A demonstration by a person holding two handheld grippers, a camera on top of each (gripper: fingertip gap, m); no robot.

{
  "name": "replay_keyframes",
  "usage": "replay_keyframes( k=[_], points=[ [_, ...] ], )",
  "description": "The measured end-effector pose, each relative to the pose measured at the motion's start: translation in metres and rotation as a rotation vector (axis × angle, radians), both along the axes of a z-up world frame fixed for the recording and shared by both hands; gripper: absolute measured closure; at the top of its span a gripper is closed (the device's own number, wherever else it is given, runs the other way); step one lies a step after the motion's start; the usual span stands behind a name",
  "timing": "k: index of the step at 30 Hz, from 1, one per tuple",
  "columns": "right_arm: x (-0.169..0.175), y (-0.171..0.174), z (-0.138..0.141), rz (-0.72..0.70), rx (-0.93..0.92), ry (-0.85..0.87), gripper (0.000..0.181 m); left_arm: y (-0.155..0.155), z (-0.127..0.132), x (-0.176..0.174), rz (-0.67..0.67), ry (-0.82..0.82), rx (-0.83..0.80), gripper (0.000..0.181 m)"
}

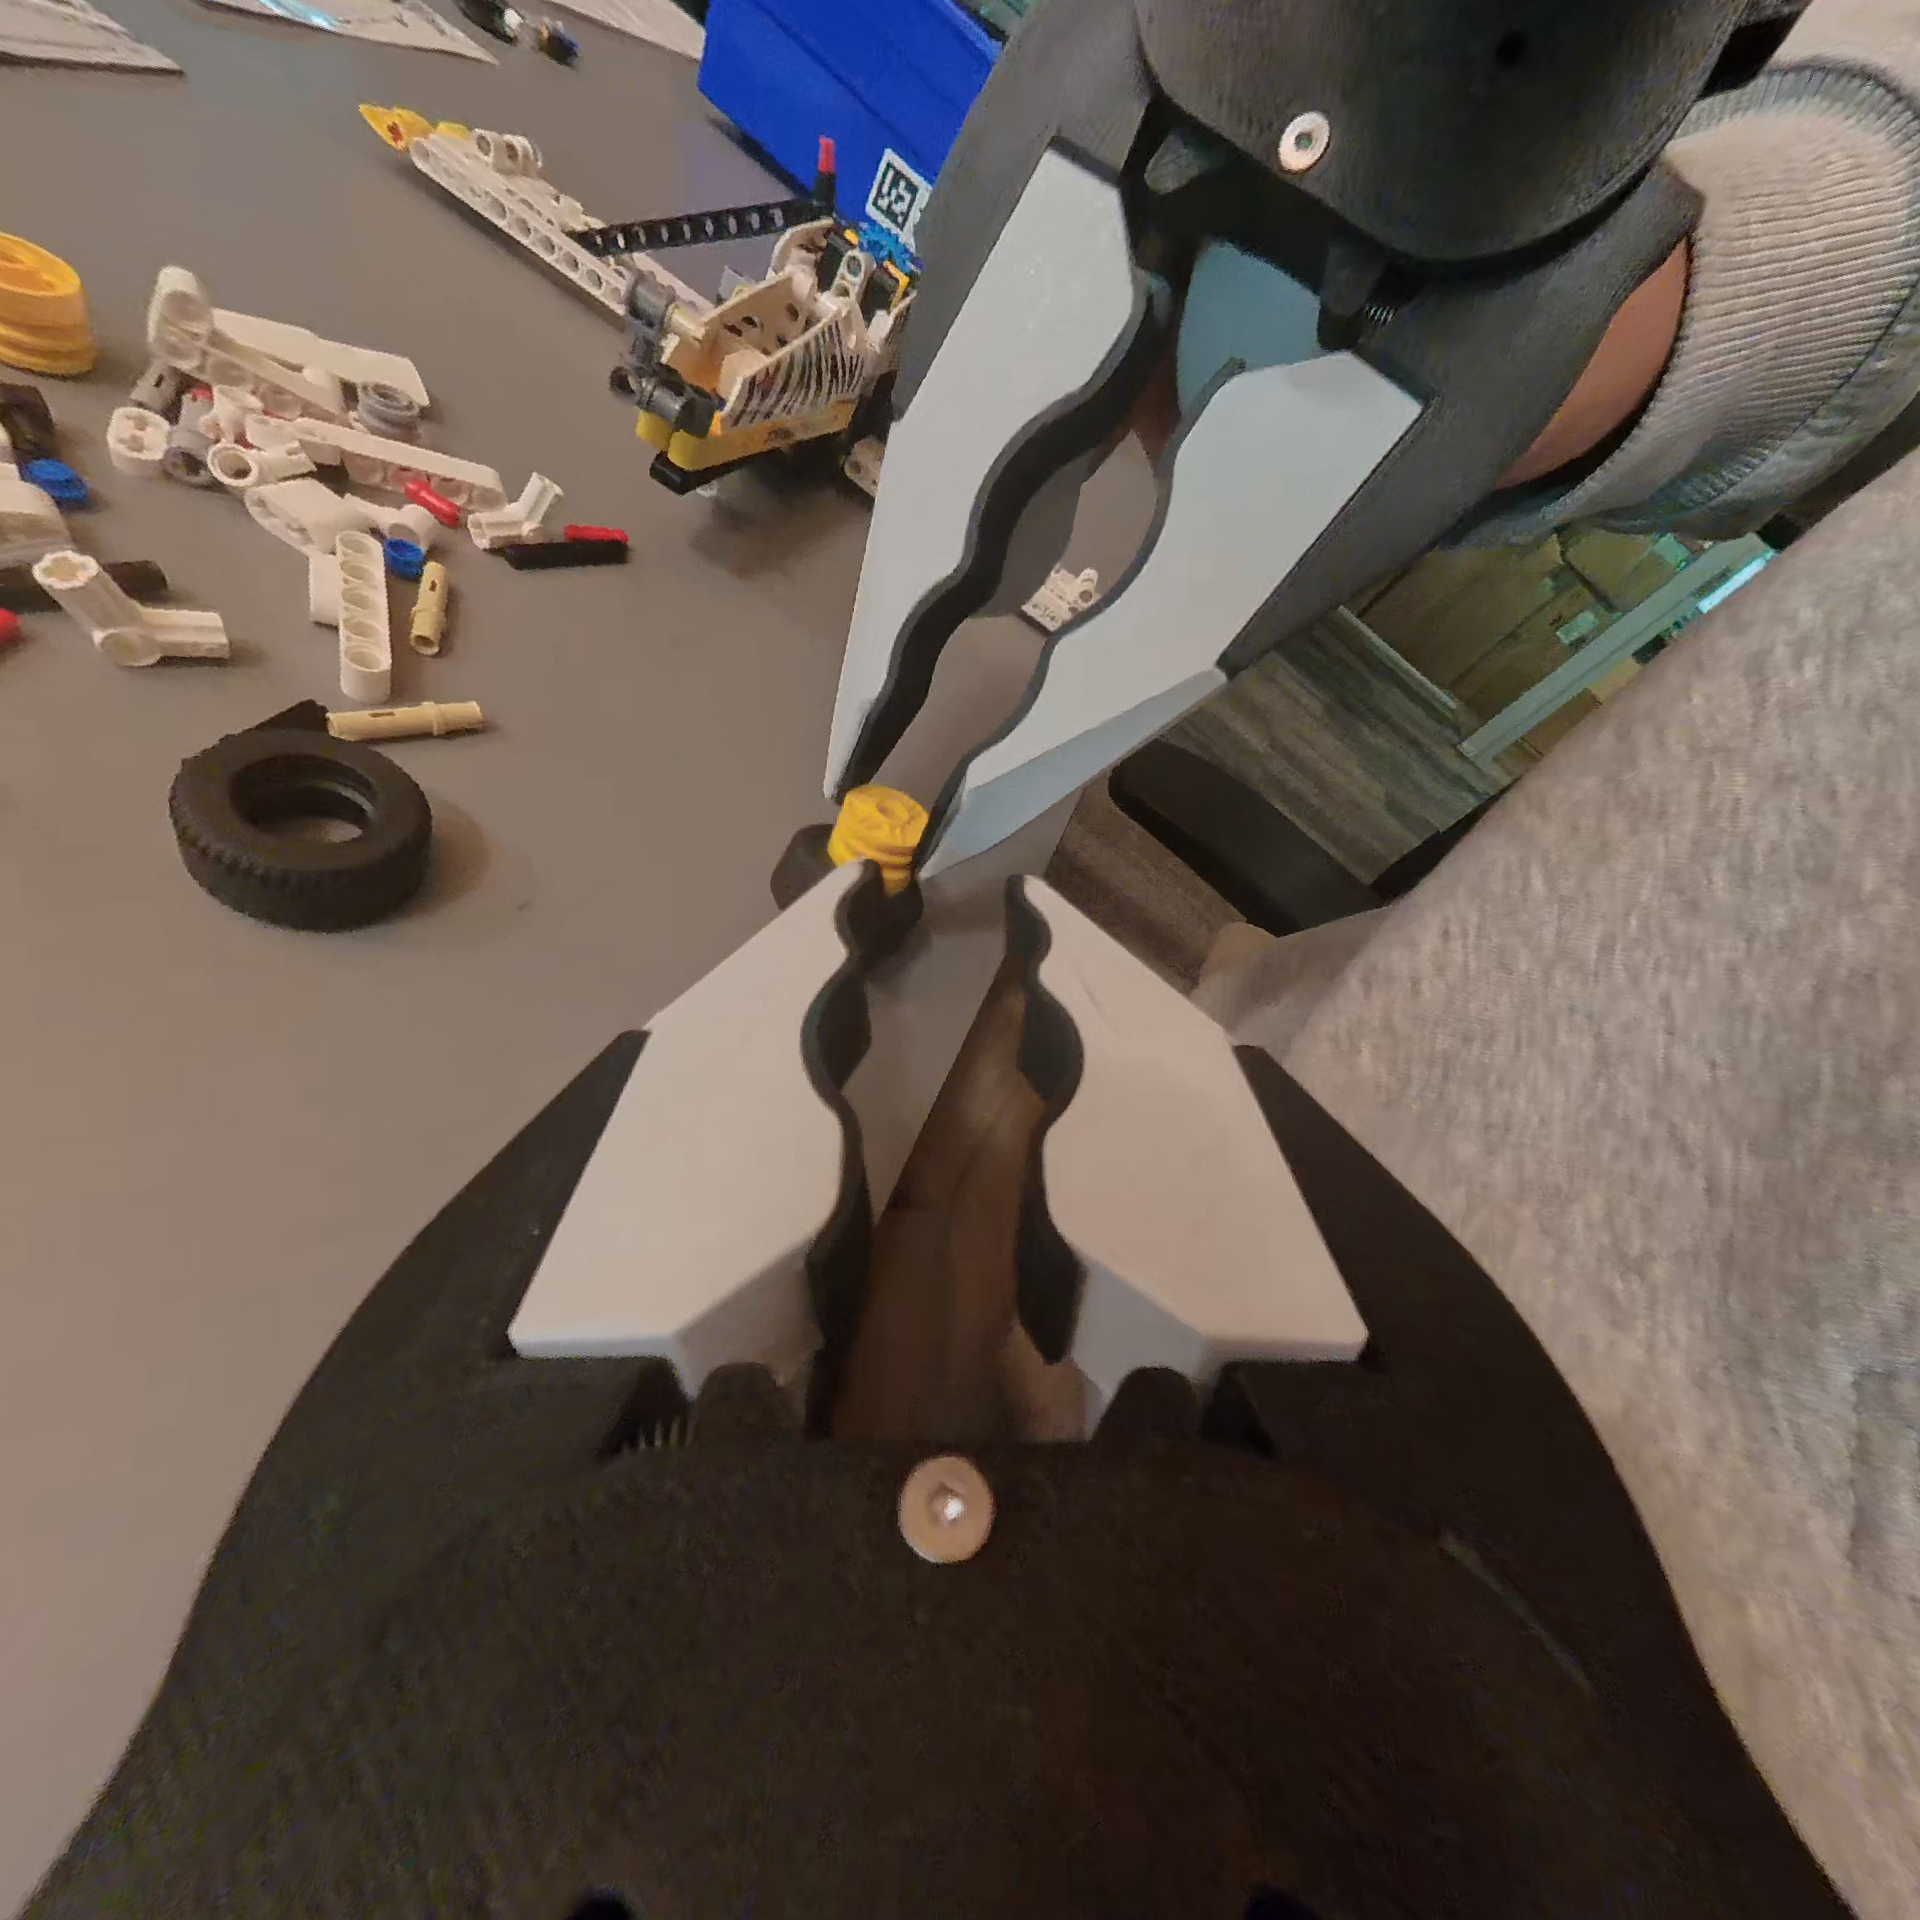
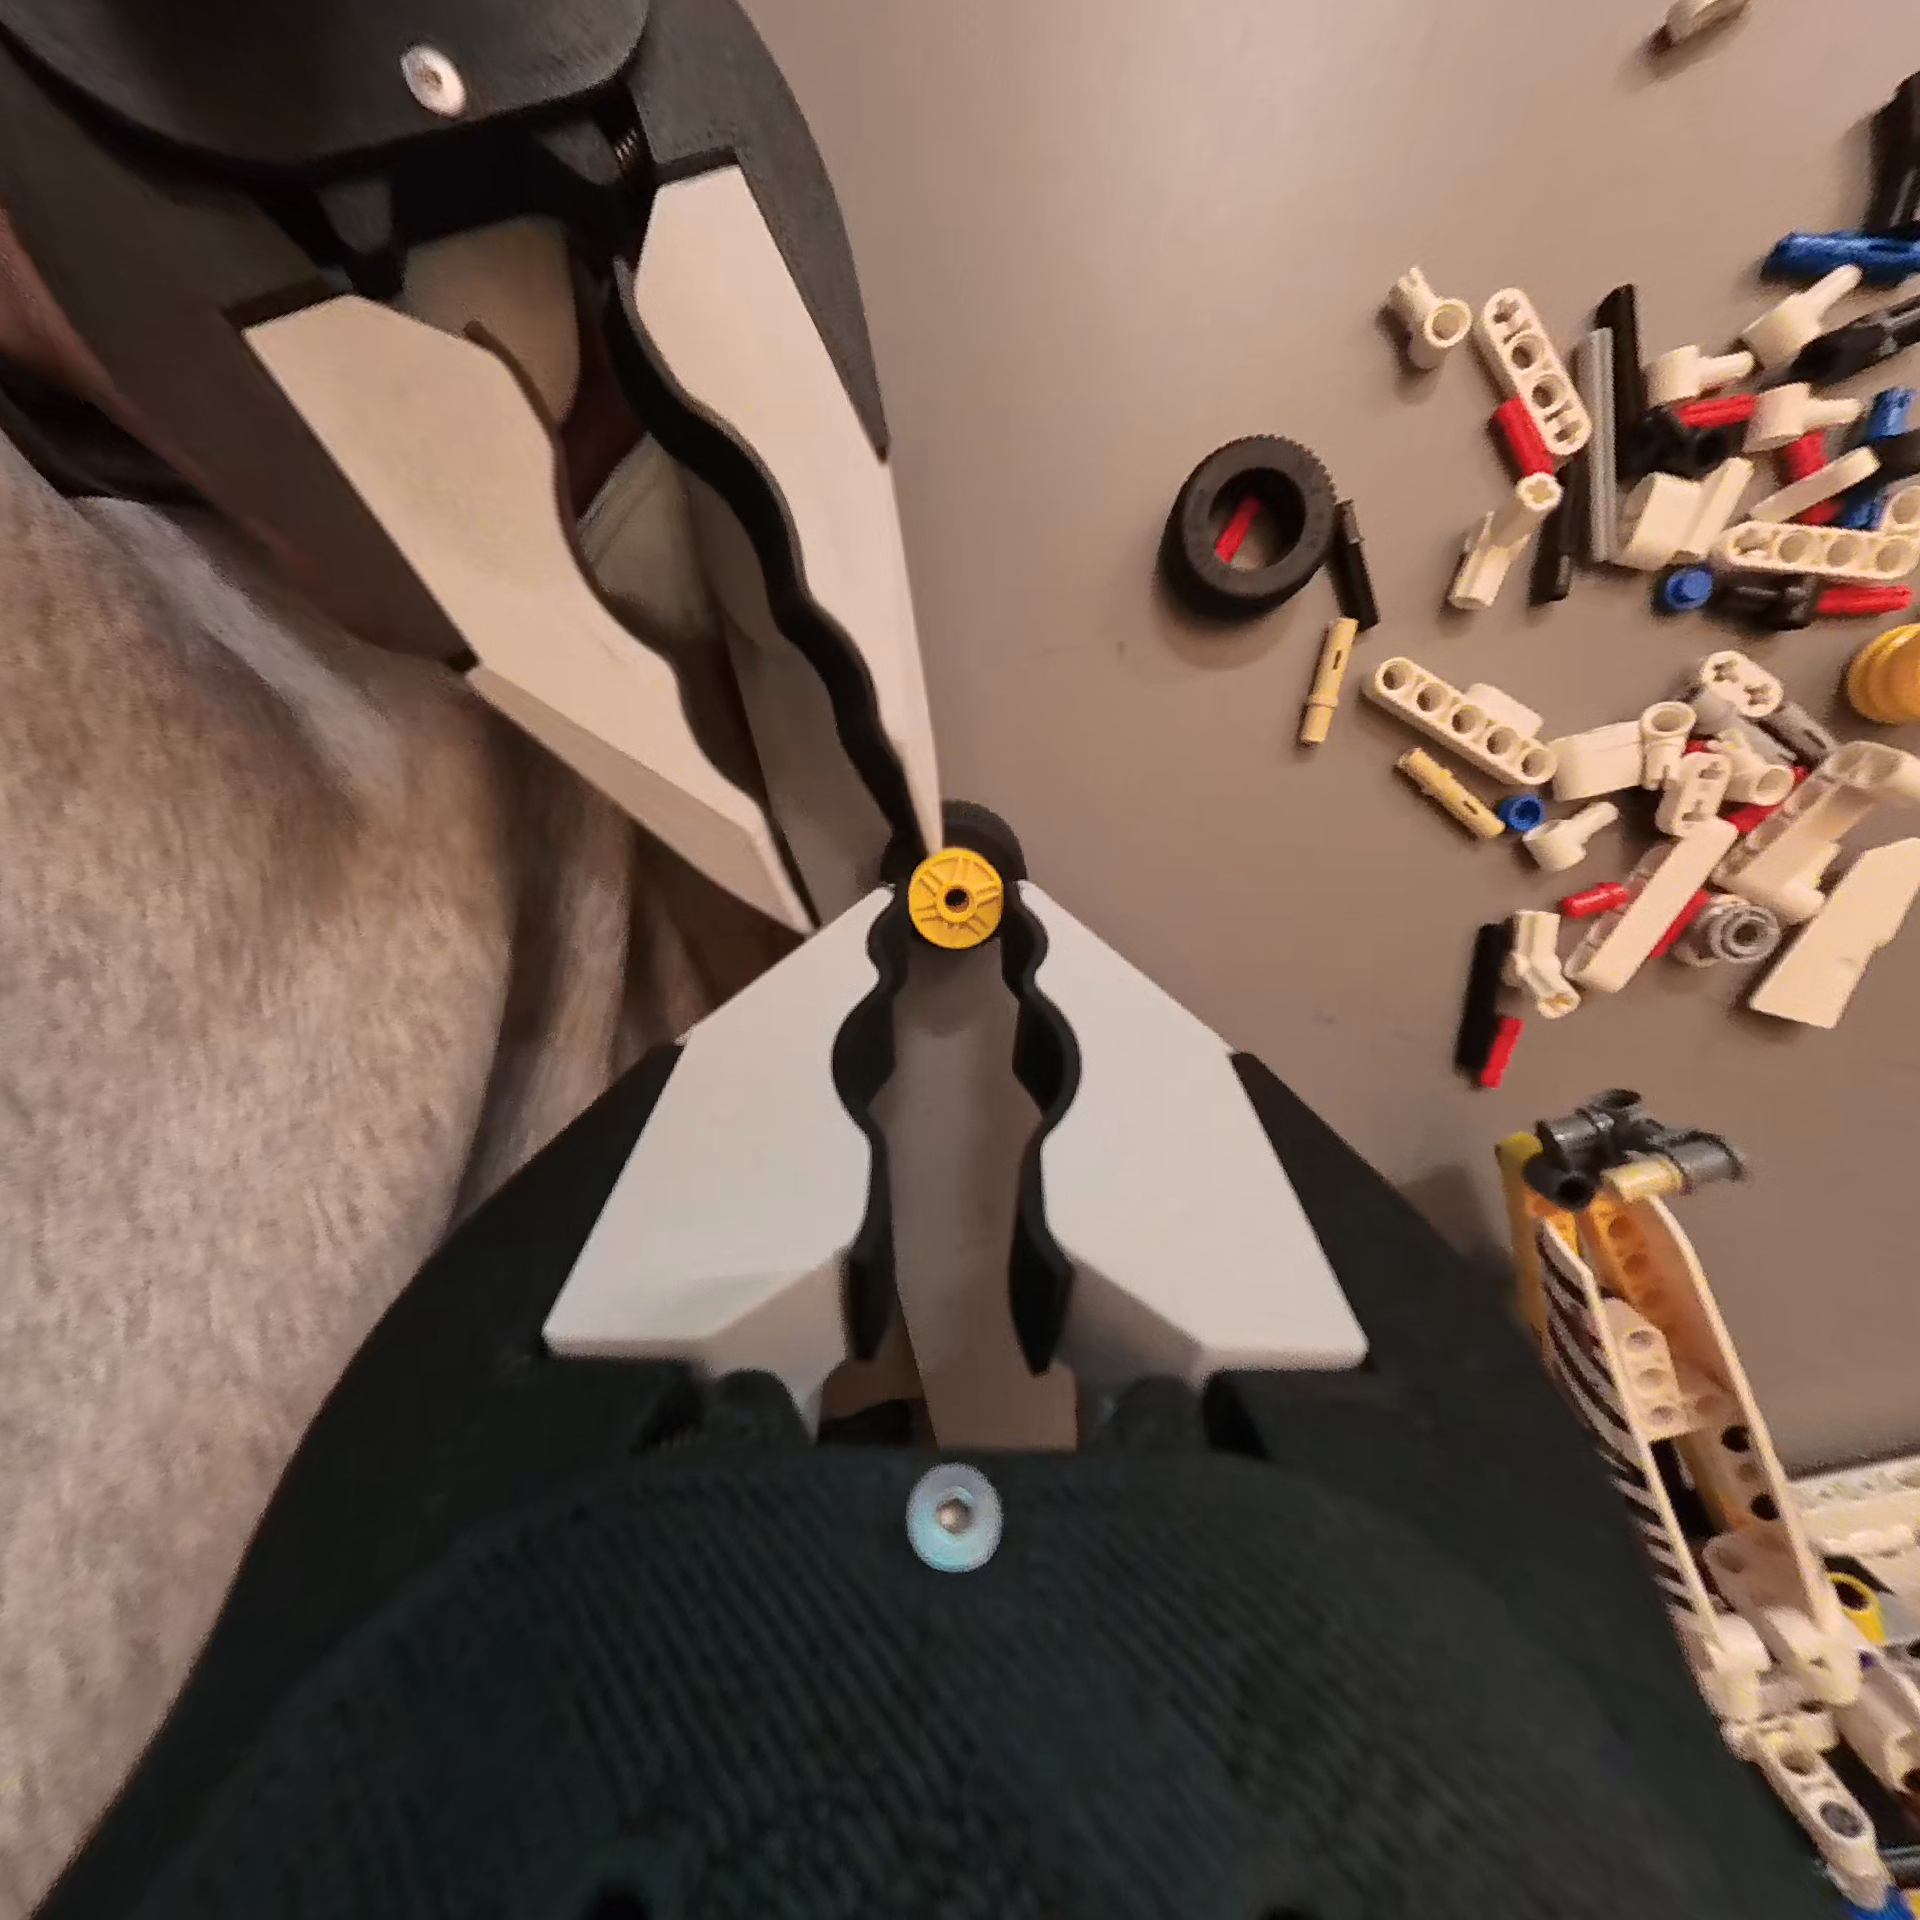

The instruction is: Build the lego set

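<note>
The right gripper (image 2: 954, 902) is clamped on a small yellow wheel hub (image 2: 955, 898) above the desk (image 2: 1091, 312); the left gripper (image 1: 940, 883), jaws slightly apart, touches a small black tyre (image 1: 805, 857) behind it. Misaligned pressing could pop the hub free and send it off the desk edge.

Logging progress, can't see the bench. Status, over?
Right gripper shut on yellow wheel hub. Left gripper open, tips beside the hub. Small black tyre just behind it.
</note>
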State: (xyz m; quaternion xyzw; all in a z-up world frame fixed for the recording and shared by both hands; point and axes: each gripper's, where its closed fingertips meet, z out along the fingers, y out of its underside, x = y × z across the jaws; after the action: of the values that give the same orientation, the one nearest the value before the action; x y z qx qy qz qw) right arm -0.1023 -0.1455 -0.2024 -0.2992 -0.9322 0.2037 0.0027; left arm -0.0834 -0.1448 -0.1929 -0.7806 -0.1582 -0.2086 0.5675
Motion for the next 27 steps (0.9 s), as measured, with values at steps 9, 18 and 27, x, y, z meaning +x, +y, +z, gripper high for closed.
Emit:
replay_keyframes(
  k=[9,18,27],
  points=[
    [-0.001,0.005,0.002,-0.073,-0.056,-0.004,0.165,-0.001,0.000,0.002,-0.008,-0.006,0.004,0.164],
    [-0.001,-0.001,-0.001,0.083,0.093,0.191,0.166,-0.006,0.005,-0.007,0.021,-0.051,0.024,0.146],
    [0.001,0.001,-0.005,0.063,0.092,0.178,0.165,-0.007,0.005,-0.009,0.031,-0.067,0.031,0.148]
  ],
)
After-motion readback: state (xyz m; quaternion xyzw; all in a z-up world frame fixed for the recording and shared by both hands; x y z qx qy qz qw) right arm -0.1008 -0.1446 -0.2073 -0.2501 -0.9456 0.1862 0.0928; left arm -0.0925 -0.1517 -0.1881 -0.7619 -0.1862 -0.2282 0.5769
